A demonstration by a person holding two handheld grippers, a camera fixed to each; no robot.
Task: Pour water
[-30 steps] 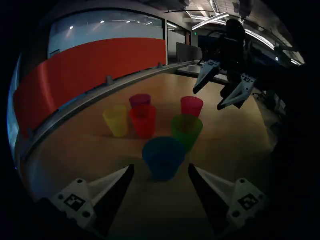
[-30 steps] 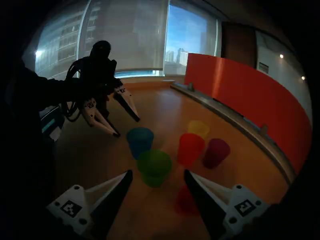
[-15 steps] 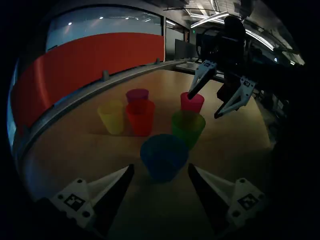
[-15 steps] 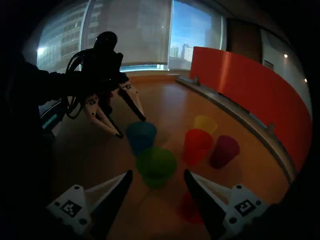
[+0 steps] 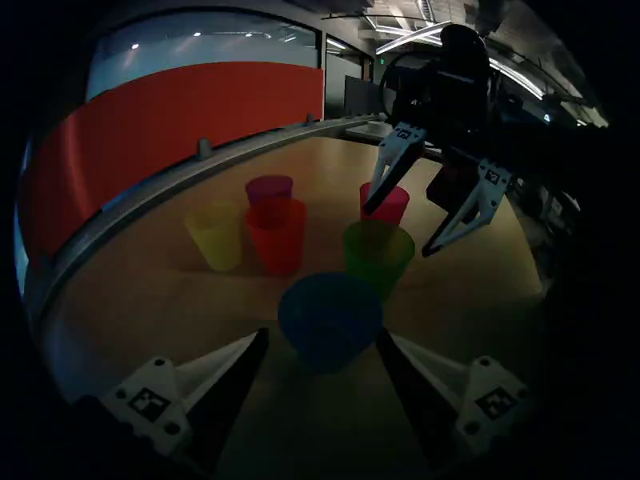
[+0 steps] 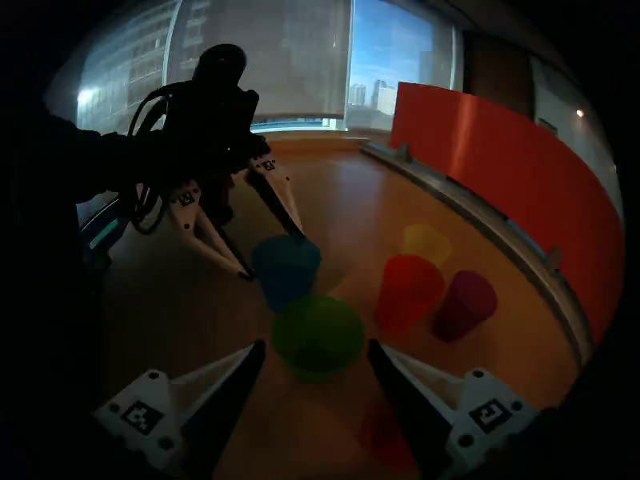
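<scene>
Several coloured plastic cups stand on a wooden table [image 5: 160, 296]. In the left gripper view the blue cup [image 5: 328, 320] sits just ahead of my left gripper [image 5: 320, 332], which is open with its fingertips level with the cup's sides. Behind it stand the green cup [image 5: 378, 254], red cup [image 5: 276, 234], yellow cup [image 5: 214, 234], purple cup [image 5: 270, 190] and pink cup [image 5: 386, 204]. My right gripper [image 5: 394, 234] hangs open over the green and pink cups. In the right gripper view the green cup [image 6: 318, 334] lies between the open fingertips of my right gripper [image 6: 314, 344]. The left gripper [image 6: 276, 256] straddles the blue cup [image 6: 285, 268].
An orange-red partition [image 5: 176, 112] with a metal rail [image 5: 160, 188] runs along the table's far side. Windows [image 6: 264, 72] lie behind the person's dark sleeve [image 6: 72, 176]. The red [image 6: 408, 290], purple [image 6: 464, 304] and yellow [image 6: 426, 242] cups cluster to the right.
Both grippers have moved in toward the cups: the left closer to the blue cup, the right lower and nearer over the green and pink cups. The cups have not moved.
</scene>
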